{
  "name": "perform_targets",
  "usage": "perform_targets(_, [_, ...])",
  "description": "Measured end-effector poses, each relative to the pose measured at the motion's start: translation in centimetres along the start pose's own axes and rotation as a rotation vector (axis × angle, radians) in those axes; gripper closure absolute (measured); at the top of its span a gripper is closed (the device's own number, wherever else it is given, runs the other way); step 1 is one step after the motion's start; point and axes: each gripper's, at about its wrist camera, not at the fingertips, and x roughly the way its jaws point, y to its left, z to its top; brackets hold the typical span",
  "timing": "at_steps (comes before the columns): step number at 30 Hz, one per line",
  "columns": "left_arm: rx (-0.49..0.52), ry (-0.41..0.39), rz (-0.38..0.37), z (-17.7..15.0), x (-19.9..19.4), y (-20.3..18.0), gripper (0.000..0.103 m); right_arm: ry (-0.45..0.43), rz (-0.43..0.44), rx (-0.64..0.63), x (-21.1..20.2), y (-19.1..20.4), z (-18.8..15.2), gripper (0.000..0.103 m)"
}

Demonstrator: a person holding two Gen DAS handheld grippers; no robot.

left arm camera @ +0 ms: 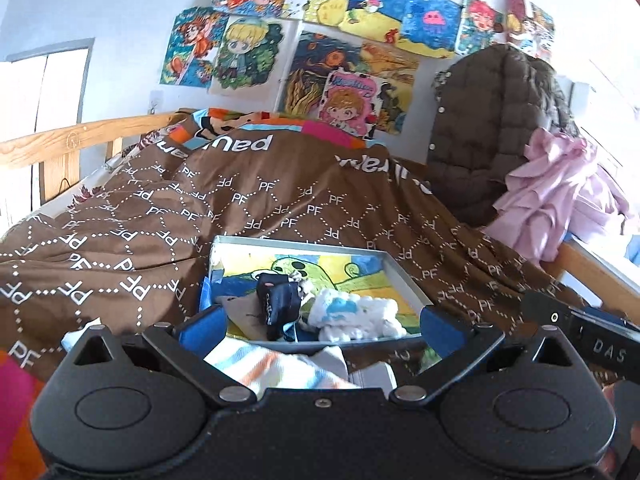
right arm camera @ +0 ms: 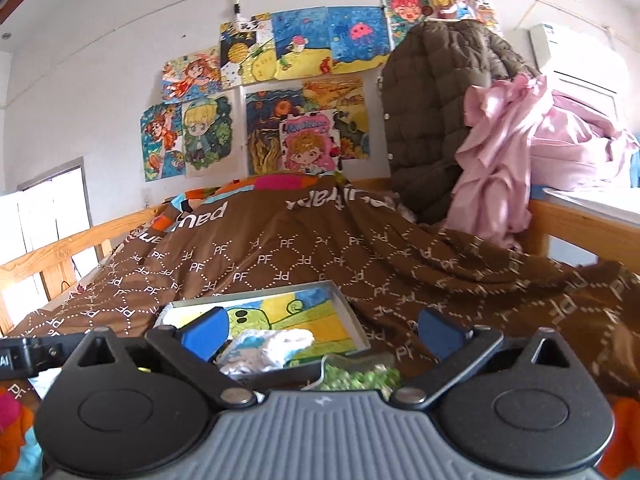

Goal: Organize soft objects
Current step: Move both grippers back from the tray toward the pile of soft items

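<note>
Wall drawings (left arm camera: 320, 32), brown puffer jacket (right arm camera: 432, 112)

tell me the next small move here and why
Probably lower the left gripper onto the striped cloth just below it and close. Both jaws stand open and empty; the box already holds a black item and a white sock.

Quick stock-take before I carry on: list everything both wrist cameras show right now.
box: one, shallow, drawing-lined, on the blanket
white-and-blue cloth: one, in the box
black item: one, in the box
striped cloth: one, white, orange and blue, near side of the box
green item: one, near side of the box
blanket: one, brown, over the bed
quilted jacket: one, brown, hanging
pink fabric: bunched, beside the jacket
drawings: many, on the wall
left gripper: open, empty
right gripper: open, empty
</note>
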Motion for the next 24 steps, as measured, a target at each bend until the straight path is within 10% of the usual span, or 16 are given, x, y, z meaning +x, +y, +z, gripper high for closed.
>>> perform_targets(11, [0.051,0.04,-0.027,-4.2,-4.1,0.1,0.001,0.059,0.002,0.106,-6.5,-1.3,-3.0,0.0])
perform_targets(24, [0.117,0.173,-0.072,-9.8,-4.4,0.6,0.001,0.364,-0.18,0.14,-4.8,-1.9,-6.1,0.0])
